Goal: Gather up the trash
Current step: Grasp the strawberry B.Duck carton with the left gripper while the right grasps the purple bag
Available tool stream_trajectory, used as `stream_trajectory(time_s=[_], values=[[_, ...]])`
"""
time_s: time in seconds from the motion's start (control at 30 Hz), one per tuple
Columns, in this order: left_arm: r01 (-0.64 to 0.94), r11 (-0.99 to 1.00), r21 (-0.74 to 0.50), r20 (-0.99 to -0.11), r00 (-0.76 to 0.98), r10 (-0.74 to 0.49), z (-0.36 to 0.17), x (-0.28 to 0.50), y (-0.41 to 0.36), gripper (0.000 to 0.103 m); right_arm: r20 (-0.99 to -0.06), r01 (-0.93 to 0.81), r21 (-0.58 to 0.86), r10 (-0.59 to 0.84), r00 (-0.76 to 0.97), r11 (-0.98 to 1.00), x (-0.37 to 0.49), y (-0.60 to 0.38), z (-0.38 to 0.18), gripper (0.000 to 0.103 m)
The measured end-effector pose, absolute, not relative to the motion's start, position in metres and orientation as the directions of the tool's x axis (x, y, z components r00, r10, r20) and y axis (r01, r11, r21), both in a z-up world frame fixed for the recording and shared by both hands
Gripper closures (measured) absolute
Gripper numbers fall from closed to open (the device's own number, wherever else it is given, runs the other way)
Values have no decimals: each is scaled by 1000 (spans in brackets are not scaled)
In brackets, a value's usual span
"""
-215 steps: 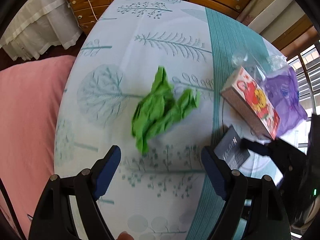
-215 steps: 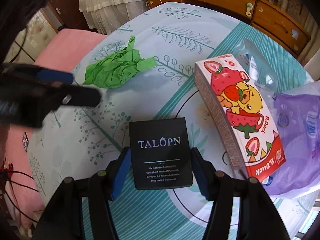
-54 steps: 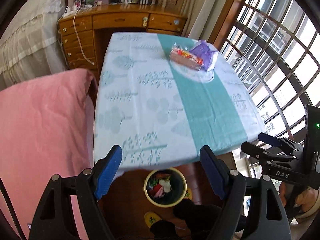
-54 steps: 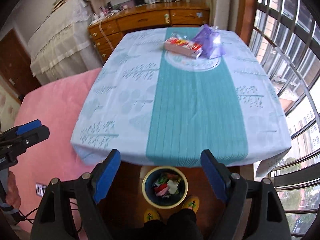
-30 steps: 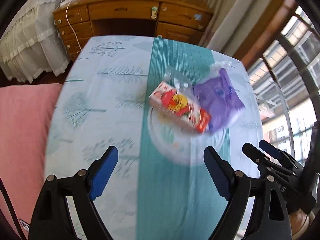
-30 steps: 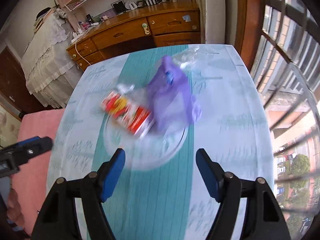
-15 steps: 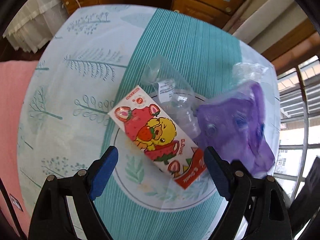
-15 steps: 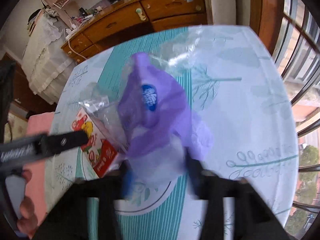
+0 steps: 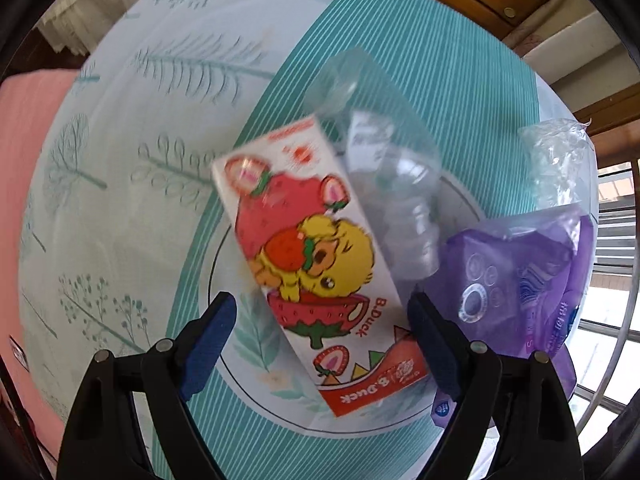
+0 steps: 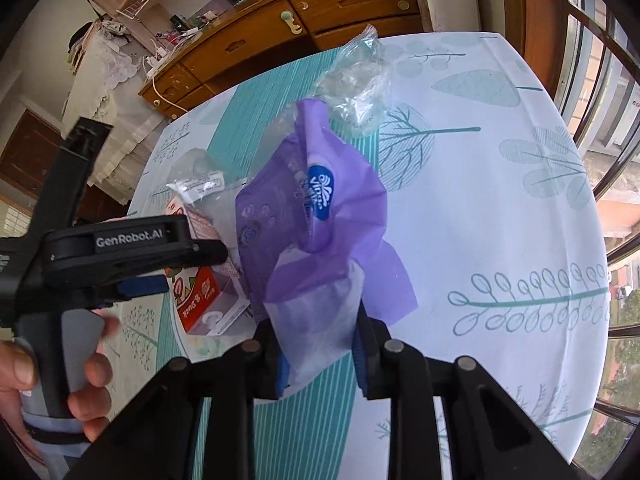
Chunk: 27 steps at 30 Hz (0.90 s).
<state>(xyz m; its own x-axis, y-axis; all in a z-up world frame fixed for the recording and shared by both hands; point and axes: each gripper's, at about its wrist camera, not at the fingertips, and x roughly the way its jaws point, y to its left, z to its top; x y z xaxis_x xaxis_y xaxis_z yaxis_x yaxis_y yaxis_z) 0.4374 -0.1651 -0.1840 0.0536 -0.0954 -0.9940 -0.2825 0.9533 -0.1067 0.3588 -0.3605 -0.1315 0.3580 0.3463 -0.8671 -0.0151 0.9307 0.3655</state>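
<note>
Since the earlier frames both grippers have dropped from a high look over the table to close above the trash at its far end, and the right gripper (image 10: 320,354) has just been closing — its blue pads now pinch the pale lower end of the crumpled purple plastic wrapper (image 10: 316,216). The wrapper rises from the jaws toward the far edge of the tablecloth (image 10: 500,184), a white cloth with teal tree prints and a striped teal band down the middle.

The left gripper (image 9: 322,338) stands wide, pointing down over the long white and red cardboard carton (image 9: 308,256) printed with strawberries and a yellow duck. The carton's near end lies between the blue fingers (image 9: 208,332); the pads do not press on it. The carton lies flat and slantwise on the teal band, over a round printed ring in the cloth.

Just beside the carton, on its far side, lies a clear crushed plastic bottle (image 9: 384,184) with a white label, and it touches the purple wrapper's edge. A crumpled clear plastic bag (image 10: 356,80) sits beyond the wrapper, near the far edge of the table — toward the wooden drawer cabinet (image 10: 304,20).

In the right wrist view a hand (image 10: 60,380) grips the left gripper's grey handle, at the cloth's left edge.
</note>
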Motion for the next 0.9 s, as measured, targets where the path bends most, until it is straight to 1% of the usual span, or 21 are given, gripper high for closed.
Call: stream_trajectory(time_s=[0.03, 0.07, 0.1, 0.13, 0.17, 0.37, 0.5, 0.77, 0.9], values=[[-285, 951, -120, -993, 53, -109, -186, 433, -162, 17, -867, -18, 366, 348, 358, 930, 358, -360, -131, 79], [-285, 949, -132, -991, 56, -122, -187, 430, -159, 23, -866, -22, 367, 350, 358, 930, 357, -359, -131, 79], [-283, 948, -145, -989, 60, -134, -187, 427, -156, 37, -865, -24, 368, 352, 359, 930, 355, -359, -131, 79], [-276, 947, -164, -986, 61, -153, -190, 420, -150, 45, -864, -24, 369, 352, 359, 929, 353, -358, -130, 79], [-272, 947, -173, -985, 57, -164, -191, 417, -147, 49, -864, -25, 369, 353, 359, 929, 350, -359, -129, 80], [-243, 952, -186, -981, 96, -167, -186, 388, -113, 49, -865, -31, 360, 346, 365, 932, 337, -353, -125, 81], [-225, 952, -209, -975, 130, -183, -176, 367, -91, 50, -867, -29, 344, 330, 374, 938, 325, -344, -120, 85], [-43, 979, -199, -962, 201, -186, -150, 304, -56, 51, -864, -24, 309, 291, 410, 951, 274, -311, -104, 90], [43, 975, -216, -952, 211, -220, -142, 265, -27, 51, -860, 8, 296, 263, 438, 955, 226, -282, -93, 91]])
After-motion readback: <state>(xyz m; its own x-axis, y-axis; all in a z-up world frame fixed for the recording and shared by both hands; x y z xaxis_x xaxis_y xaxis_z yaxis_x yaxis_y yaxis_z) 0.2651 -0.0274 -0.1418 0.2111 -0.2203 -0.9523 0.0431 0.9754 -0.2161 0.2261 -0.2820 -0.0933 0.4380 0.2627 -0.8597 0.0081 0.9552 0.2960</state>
